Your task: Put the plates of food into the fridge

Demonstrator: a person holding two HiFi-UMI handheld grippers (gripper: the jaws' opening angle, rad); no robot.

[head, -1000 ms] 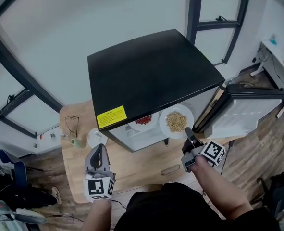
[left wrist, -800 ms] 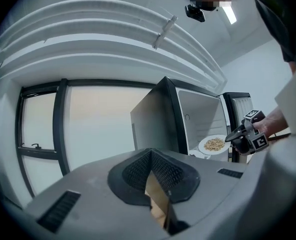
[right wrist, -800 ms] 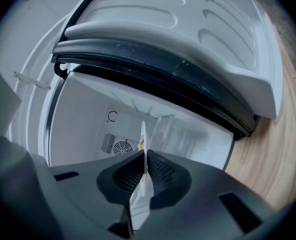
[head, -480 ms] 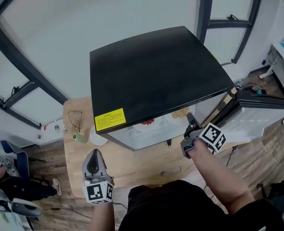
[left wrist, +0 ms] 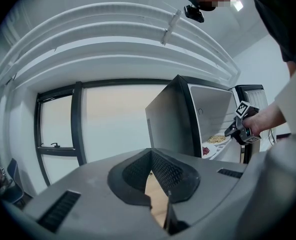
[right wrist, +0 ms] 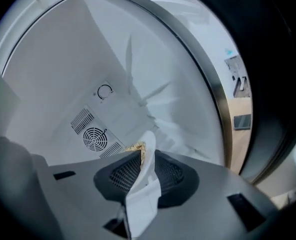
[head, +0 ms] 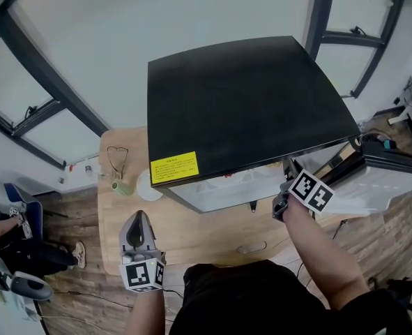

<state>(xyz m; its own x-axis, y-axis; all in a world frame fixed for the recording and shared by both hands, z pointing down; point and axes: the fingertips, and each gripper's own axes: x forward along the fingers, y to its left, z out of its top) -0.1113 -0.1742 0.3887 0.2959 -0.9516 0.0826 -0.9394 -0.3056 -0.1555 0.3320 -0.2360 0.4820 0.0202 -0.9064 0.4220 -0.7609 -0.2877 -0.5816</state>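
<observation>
The black-topped fridge stands open on the wooden table. My right gripper reaches into it, its fingertips hidden under the top's front edge. In the right gripper view the white rim of the plate of tan grains stands between the jaws of the right gripper; they have just been opening and look loose on it. From the left gripper view this plate rests on the fridge shelf beside a plate of red food. My left gripper hangs back over the table's front, shut and empty.
The fridge door swings open to the right. An empty white plate, a green object and glasses lie on the table left of the fridge. A fan vent marks the fridge's back wall.
The plate of tan grains went from in front of the fridge to inside it, carried by the right gripper, which rolled and followed it in. The left gripper drifted slightly.
</observation>
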